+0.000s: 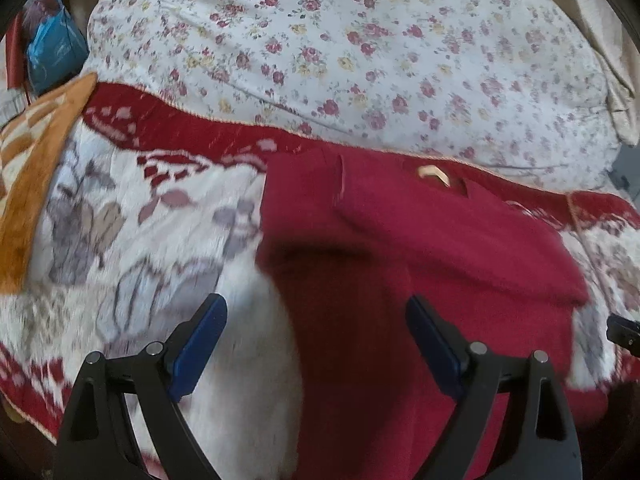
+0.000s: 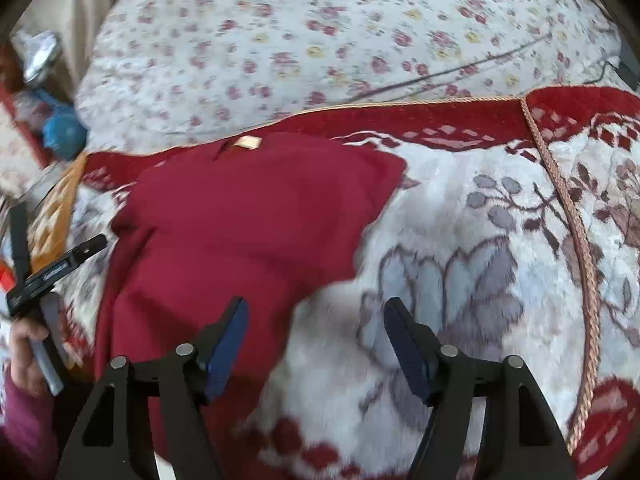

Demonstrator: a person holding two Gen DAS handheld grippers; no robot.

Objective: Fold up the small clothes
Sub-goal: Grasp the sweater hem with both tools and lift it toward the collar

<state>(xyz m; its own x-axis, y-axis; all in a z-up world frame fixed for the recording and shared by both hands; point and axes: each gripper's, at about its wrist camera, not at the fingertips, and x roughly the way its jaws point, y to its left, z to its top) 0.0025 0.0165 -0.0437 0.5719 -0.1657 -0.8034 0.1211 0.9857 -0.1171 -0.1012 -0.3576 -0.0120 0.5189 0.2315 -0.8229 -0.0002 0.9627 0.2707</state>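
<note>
A dark red garment [image 1: 400, 248] lies spread on the blanket, a side flap folded in over its body and a tan neck label [image 1: 434, 174] at the far end. My left gripper [image 1: 316, 304] is open above the garment's near left edge, nothing between its blue pads. In the right wrist view the same garment [image 2: 240, 220] lies to the left, label [image 2: 248, 143] at the top. My right gripper [image 2: 317, 304] is open over the garment's near right edge, and its pads touch nothing.
A plush red-and-white flower blanket [image 2: 460, 240] with a braided trim [image 2: 576, 220] covers the near bed. Beyond it is a rose-print sheet [image 1: 340, 40]. An orange patterned cloth [image 1: 36, 168] and a blue bag [image 1: 52, 52] are at the left. A hand [image 2: 24, 344] grips the left tool.
</note>
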